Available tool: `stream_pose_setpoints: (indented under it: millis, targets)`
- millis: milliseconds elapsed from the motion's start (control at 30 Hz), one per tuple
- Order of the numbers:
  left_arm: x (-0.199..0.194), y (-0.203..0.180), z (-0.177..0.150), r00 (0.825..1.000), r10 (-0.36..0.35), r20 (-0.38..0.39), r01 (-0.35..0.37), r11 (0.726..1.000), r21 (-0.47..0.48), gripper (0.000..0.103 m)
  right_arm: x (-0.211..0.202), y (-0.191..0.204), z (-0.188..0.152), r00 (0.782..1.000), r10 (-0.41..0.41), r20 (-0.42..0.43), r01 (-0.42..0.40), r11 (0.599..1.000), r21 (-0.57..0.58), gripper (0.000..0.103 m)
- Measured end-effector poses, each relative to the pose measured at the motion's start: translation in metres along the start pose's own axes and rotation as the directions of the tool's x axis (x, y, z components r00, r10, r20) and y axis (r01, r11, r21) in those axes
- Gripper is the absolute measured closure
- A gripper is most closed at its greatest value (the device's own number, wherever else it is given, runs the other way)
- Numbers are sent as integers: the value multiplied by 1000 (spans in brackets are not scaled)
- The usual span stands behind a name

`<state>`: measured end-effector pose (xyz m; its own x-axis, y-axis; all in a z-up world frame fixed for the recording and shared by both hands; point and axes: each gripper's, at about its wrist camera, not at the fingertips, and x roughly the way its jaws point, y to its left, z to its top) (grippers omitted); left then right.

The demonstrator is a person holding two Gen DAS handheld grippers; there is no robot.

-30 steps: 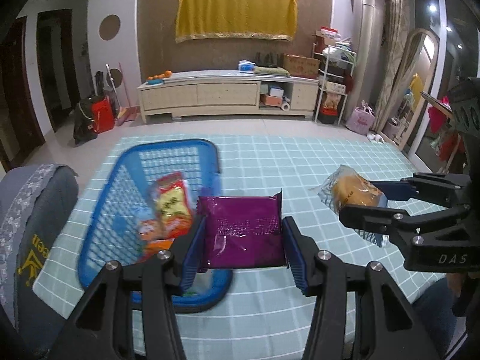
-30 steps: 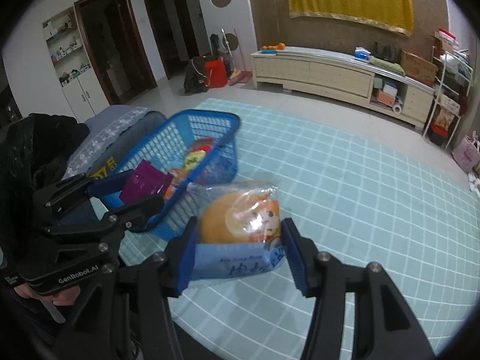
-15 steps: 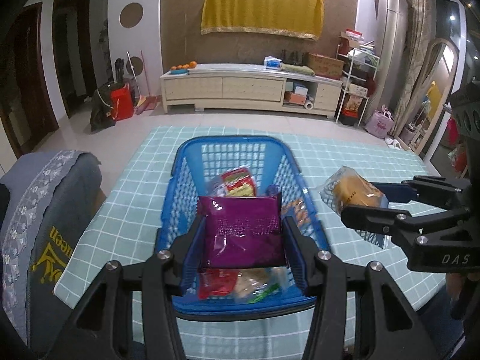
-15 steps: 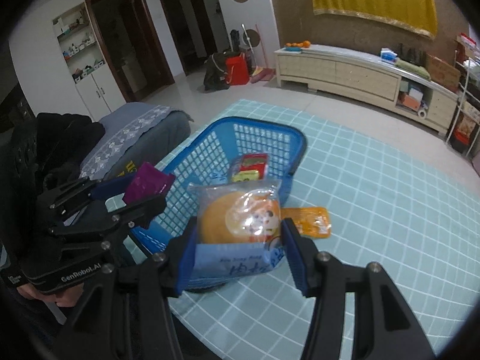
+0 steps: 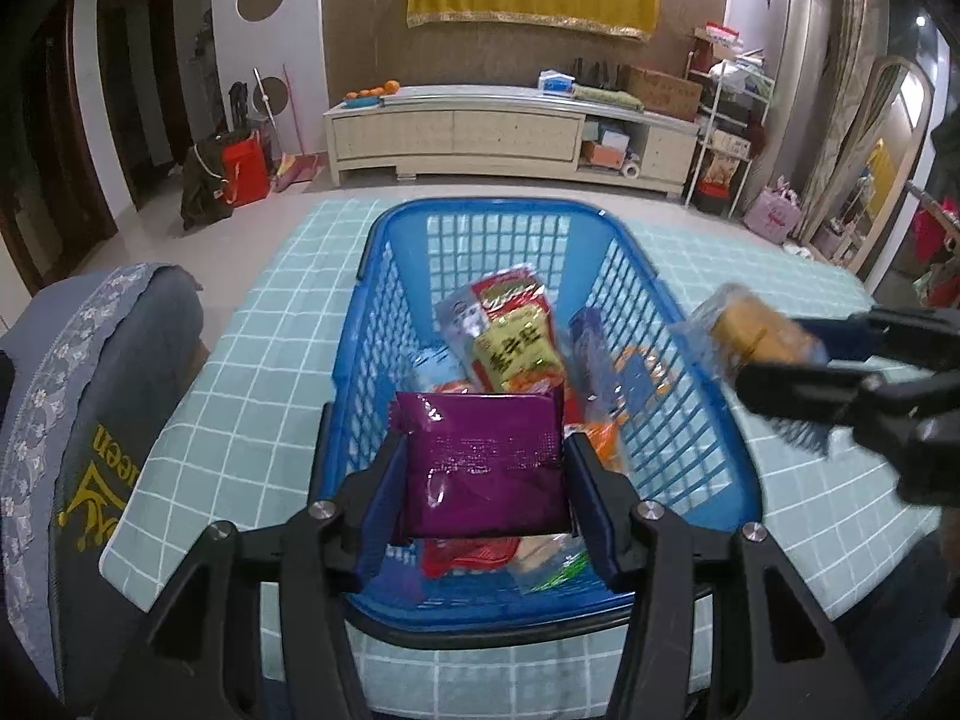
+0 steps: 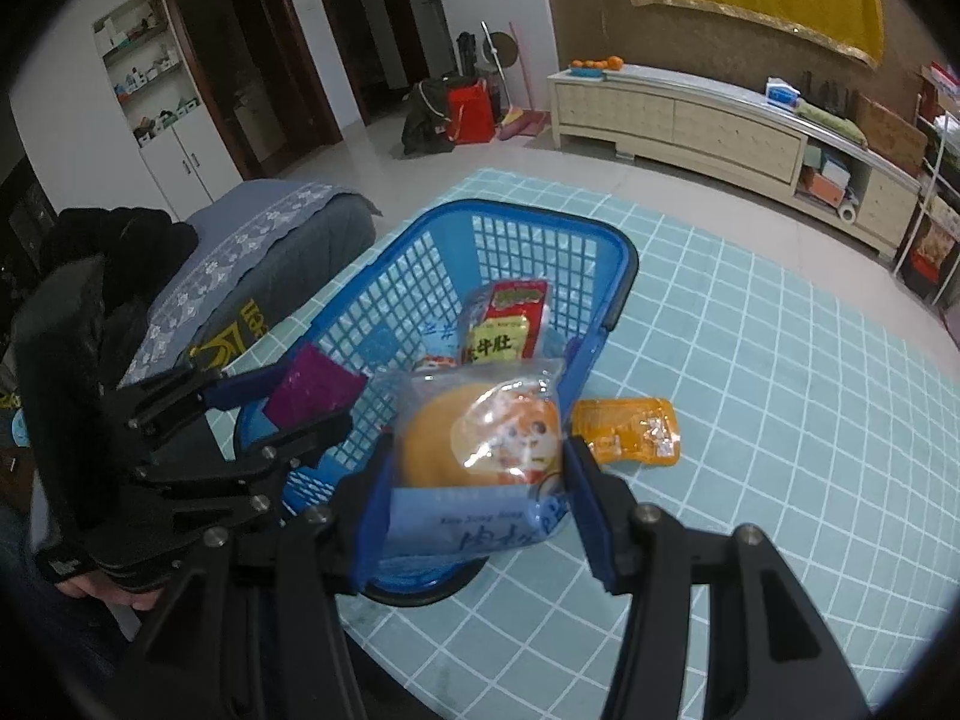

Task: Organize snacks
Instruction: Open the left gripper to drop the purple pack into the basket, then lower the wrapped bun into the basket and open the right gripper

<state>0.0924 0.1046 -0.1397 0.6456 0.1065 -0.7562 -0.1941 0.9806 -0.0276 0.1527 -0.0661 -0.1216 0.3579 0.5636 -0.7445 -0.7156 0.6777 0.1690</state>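
Note:
A blue plastic basket (image 5: 384,324) holds several snack packets, among them a red and yellow one (image 5: 516,342). My left gripper (image 5: 485,447) hangs over the basket's near end with a purple packet (image 5: 480,468) between its pads. Its jaws are opening, and the pads still touch the packet's sides. My right gripper (image 6: 477,450) is shut on a clear packet with an orange bun (image 6: 480,438), just right of the basket (image 6: 420,276) near its rim. An orange sachet (image 6: 627,429) lies on the cloth beside the basket.
The table wears a teal checked cloth (image 5: 264,372). A chair with a grey cover (image 5: 90,390) stands at its left edge. A long cream cabinet (image 5: 480,132) runs along the far wall. To the right of the basket the cloth (image 6: 780,420) lies bare.
My left gripper carried the purple packet from beside the basket to over its middle and lower. My right gripper brought the bun packet up to the basket's right rim; the orange sachet came into view.

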Motion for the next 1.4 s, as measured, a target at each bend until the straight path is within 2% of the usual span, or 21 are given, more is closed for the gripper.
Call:
stream_pose_setpoints:
  millis: [100, 233, 667, 833, 1033, 1167, 1300, 1400]
  targets:
    - [0, 3, -3, 1000, -19, -15, 18, 1000, -19, 44, -1, 2, 0, 1000, 2, 0, -2, 1000, 3, 44]
    - [-4, 4, -4, 999, -28, -24, 28, 1000, 0, 44, -2, 4, 3, 1000, 8, 2, -8, 1000, 5, 44]
    - [-33, 28, 22, 999, -20, 48, 21, 1000, -22, 42, -9, 8, 21, 1000, 6, 27, -6, 1000, 11, 44]
    - [-31, 41, 35, 999, 7, 40, -6, 1000, -17, 41, 1, 13, 43, 1000, -21, 8, 22, 999, -24, 44]
    - [-20, 63, 46, 1000, 2, 22, -1, 998, -63, 41, 19, 19, 68, 1000, -17, -10, 16, 999, -31, 44]
    - [-13, 79, 54, 1000, -7, 8, 8, 996, -89, 41, 38, 26, 79, 997, -66, -26, 65, 997, -45, 44]
    - [-6, 88, 63, 1000, 5, -1, -5, 996, -86, 41, 58, 18, 84, 992, -111, -54, 110, 994, -10, 44]
    - [1, 91, 68, 1000, -7, -7, 6, 996, -84, 41, 71, 10, 86, 992, -94, -78, 98, 995, 36, 44]
